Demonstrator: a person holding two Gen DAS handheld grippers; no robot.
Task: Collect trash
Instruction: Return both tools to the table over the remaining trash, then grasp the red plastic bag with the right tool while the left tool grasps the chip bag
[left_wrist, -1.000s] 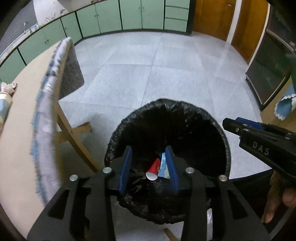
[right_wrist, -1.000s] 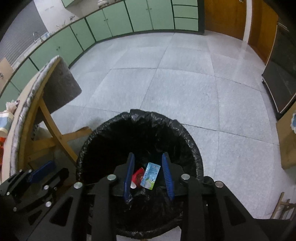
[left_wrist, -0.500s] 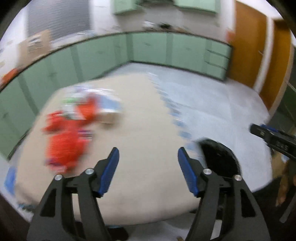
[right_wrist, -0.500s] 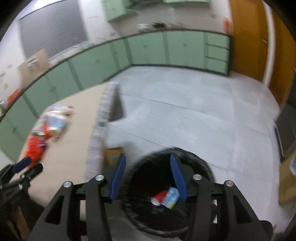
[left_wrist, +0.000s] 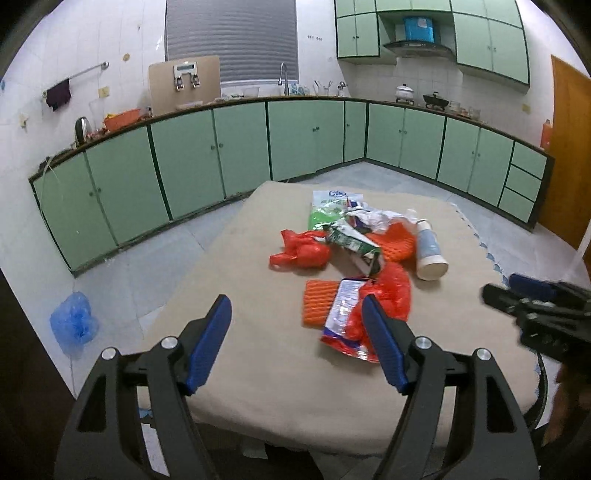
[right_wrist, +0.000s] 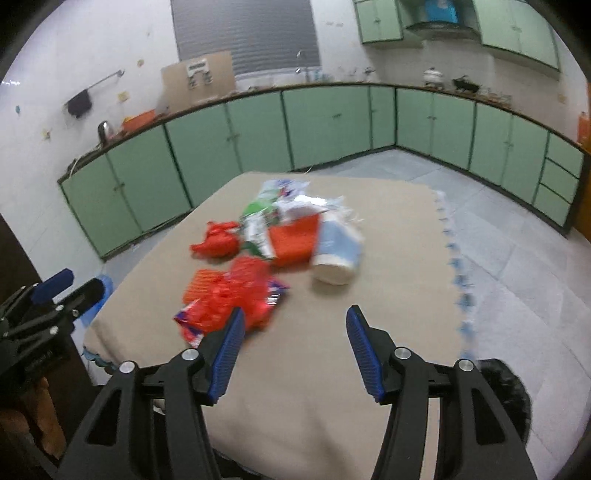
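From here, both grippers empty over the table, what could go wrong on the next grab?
1. The trash pile overlaps; closing on the red bag may drag the foil wrapper too.
2. The white bottle lies on its side and could roll toward the table edge.
3. The right gripper view is blurred, so aim may be off.

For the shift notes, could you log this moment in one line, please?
left gripper: open, empty | right gripper: open, empty | trash pile: on table

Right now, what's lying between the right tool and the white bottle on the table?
Only bare beige tablecloth. The right wrist view shows nothing between the open right tool and the white bottle.
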